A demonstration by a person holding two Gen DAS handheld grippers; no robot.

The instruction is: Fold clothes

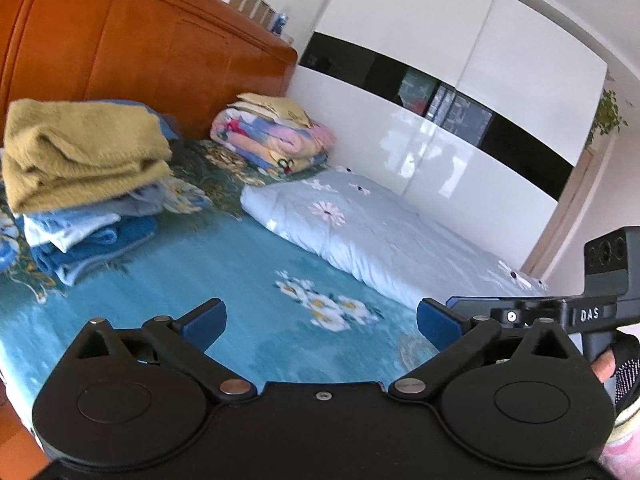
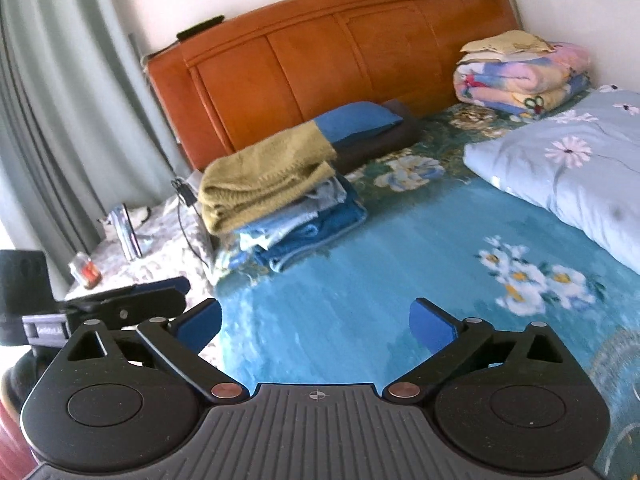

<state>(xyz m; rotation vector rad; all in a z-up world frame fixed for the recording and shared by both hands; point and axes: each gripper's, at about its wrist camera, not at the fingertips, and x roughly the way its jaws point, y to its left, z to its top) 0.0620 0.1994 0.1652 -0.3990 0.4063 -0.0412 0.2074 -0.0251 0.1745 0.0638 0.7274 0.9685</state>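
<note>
While both grippers hover with jaws spread wide and nothing between them, the left gripper (image 1: pixel 320 320) and right gripper (image 2: pixel 316 320) sit at the bottom of their frames over bare teal sheet (image 1: pixel 208 280), side by side. Folded clothes form a stack (image 2: pixel 276 200) at centre left of the right view, an olive towel (image 1: pixel 80 152) on top. No loose garment shows, so a careless reach toward that stack's overhanging edge could, I judge, snag a layer and topple it.
</note>
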